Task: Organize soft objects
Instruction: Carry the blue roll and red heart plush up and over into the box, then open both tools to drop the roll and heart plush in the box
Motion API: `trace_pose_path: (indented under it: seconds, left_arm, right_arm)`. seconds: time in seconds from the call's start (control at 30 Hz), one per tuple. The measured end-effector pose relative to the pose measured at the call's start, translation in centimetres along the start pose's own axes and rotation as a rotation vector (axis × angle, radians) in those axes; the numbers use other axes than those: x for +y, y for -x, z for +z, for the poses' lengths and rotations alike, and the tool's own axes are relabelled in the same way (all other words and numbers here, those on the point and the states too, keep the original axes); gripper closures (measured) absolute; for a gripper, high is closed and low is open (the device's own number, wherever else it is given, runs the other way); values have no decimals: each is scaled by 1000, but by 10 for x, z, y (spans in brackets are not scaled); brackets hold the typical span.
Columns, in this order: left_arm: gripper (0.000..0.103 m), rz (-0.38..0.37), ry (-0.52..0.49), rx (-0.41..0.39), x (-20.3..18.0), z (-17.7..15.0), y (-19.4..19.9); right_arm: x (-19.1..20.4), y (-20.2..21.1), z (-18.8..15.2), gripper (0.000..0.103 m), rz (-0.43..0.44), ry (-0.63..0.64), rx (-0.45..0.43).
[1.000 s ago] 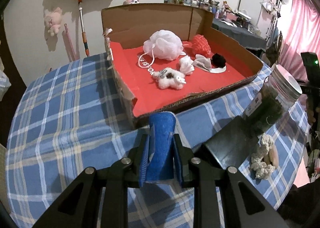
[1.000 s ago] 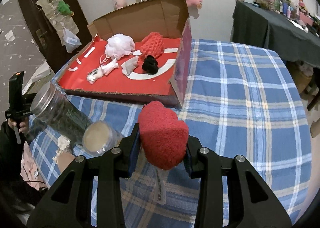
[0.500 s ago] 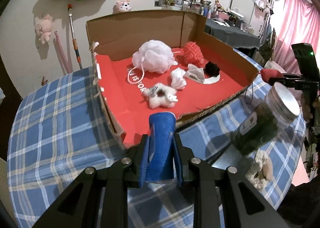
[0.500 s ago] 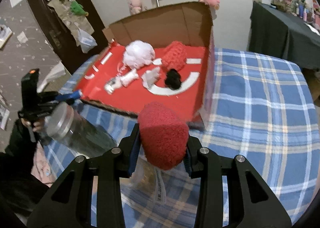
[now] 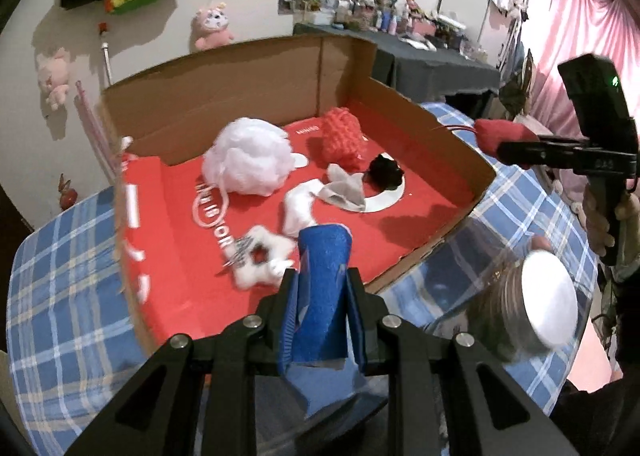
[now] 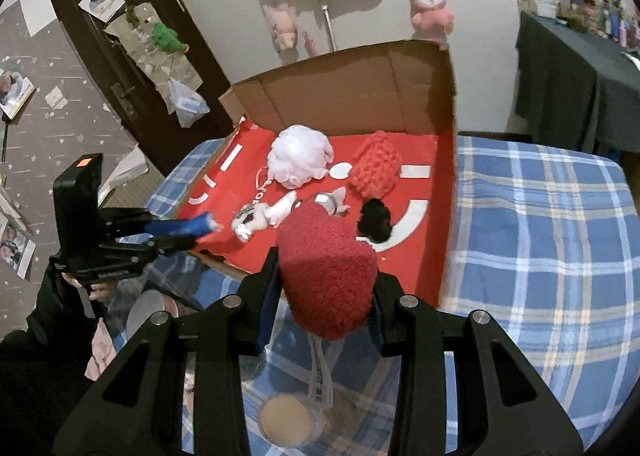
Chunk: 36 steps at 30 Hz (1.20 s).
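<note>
Left wrist view: my left gripper (image 5: 322, 288) is clamped narrow on a blue rolled cloth (image 5: 323, 288), roll standing up between the jaws, loose end drooping underneath. A second ago the cardboard box (image 5: 460, 151) sat well ahead with its near rim beyond the cloth tip; now the tip overlaps the red floor and the white plush (image 5: 262, 256) lies just past it, so I've carried the cloth up and over the near rim, close to a drop. Already in the box: white mesh pouf (image 5: 248, 163), red knit piece (image 5: 340, 135), black tuft (image 5: 386, 171), small white-grey bits between them. A blurred jar (image 5: 532, 308) with a metal lid stands outside the box at right on the blue plaid tablecloth (image 5: 60, 296). My right gripper (image 5: 508, 143) shows at the far right, over the box's right wall, with something red in its jaws. Right wrist view: that gripper (image 6: 326, 284) is squeezed on a red plush heart (image 6: 326, 276), tag hanging below. The box (image 6: 450, 135) was further ahead before; now the heart covers the near rim and part of the red floor, black tuft (image 6: 374, 221) just beyond it. My left gripper (image 6: 176, 230) with the blue cloth (image 6: 180, 227) pokes in from the left over the rim beside the white plush (image 6: 260, 217). Both items look nearly over the box, I judge release comes next once they clear the rim
</note>
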<state>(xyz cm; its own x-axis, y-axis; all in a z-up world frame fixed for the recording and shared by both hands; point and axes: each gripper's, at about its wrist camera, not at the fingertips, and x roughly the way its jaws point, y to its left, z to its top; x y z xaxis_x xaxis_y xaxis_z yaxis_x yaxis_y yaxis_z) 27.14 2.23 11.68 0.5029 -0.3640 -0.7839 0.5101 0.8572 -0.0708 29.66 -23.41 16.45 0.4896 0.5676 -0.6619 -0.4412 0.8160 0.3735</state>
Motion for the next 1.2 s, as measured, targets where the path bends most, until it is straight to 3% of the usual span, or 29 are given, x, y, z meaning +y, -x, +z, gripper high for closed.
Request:
trace_pose_path:
  seconds: [0.37, 0.63, 1.2]
  left_arm:
    - [78, 46, -89, 150, -28, 37, -58]
    - [78, 69, -121, 227, -31, 42, -87]
    - [77, 105, -121, 257, -32, 44, -101]
  right_arm:
    - [-4, -65, 15, 67, -67, -5, 198]
    - [-1, -96, 17, 66, -153, 60, 322]
    - [11, -133, 17, 65, -406, 265, 424]
